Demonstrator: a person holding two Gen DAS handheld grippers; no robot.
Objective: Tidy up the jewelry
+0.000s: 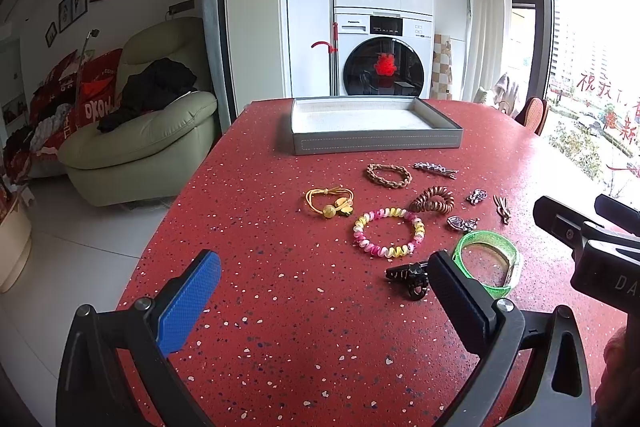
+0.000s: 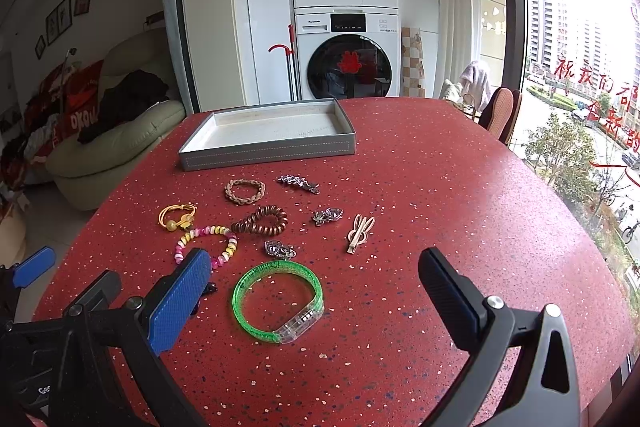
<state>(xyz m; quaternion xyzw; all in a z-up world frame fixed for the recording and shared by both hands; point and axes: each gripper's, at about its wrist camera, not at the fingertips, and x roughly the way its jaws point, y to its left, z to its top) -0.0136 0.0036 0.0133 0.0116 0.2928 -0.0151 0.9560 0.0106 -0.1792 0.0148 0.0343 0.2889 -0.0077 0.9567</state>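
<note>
Both claws hang spread and empty above the red table [image 2: 400,187], and the green bangle [image 2: 278,301] lies flat just ahead between the right gripper [image 2: 316,291] fingers, nearer it than the left gripper [image 1: 326,281], the tray [image 2: 268,149] well beyond.

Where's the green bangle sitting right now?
The green bangle lies flat on the red table, nearest the right tongs, between their open fingers in the right wrist view, just in front of a small silver charm.
</note>
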